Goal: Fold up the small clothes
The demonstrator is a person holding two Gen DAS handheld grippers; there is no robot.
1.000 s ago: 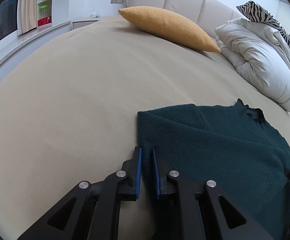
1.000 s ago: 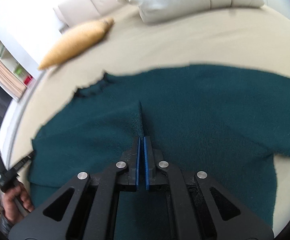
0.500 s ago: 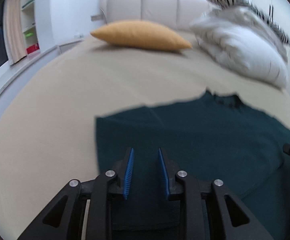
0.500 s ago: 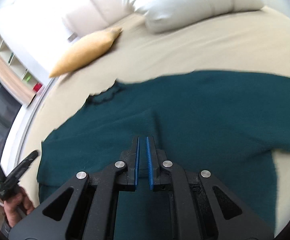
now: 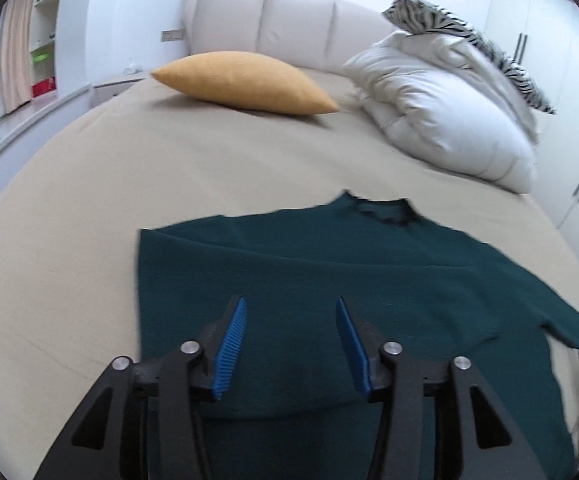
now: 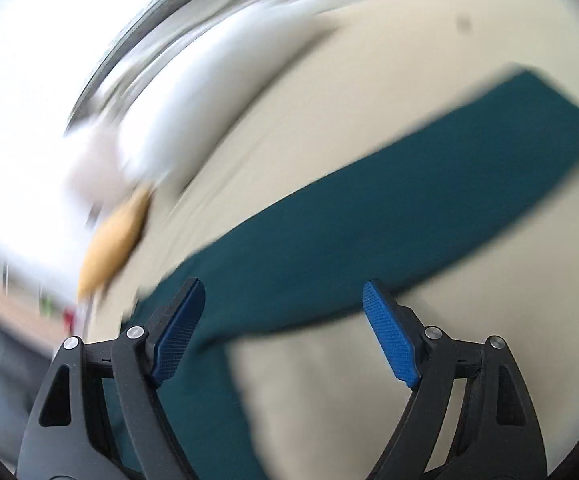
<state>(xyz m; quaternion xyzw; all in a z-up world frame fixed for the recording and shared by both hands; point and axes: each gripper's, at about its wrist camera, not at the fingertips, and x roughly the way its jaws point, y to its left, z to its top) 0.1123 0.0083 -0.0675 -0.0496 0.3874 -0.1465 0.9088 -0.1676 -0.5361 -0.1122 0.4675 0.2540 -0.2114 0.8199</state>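
- a second ago both claws were pinched on the dark green sweater (image 5: 329, 276); now both have let go of it.
- the left claw (image 5: 291, 342) is opening. its blue pads (image 5: 231, 342) stand apart and nothing is between them.
- the left claw has pulled back and up a little, so more of the sweater shows than before, with the collar at the far edge.
- the right claw (image 6: 283, 330) is opening fast and stands very wide. its pads (image 6: 389, 336) press on nothing.
- the right wrist view has swung to the side and is all blurry. before, it looked at the middle of the sweater; now it looks at one long sleeve (image 6: 409, 208).
- the sweater lies flat on the tan bed (image 5: 89, 200), just past the left claw's tips and under them. its left side makes a straight folded edge.
- in the right wrist view the sleeve stretches away up to the right, lying on the bed past the open claw. i cannot tell if the left pad touches the cloth.
- the yellow pillow (image 5: 245, 82) and the white duvet (image 5: 445, 120) sit far back by the headboard, well apart from the sweater.
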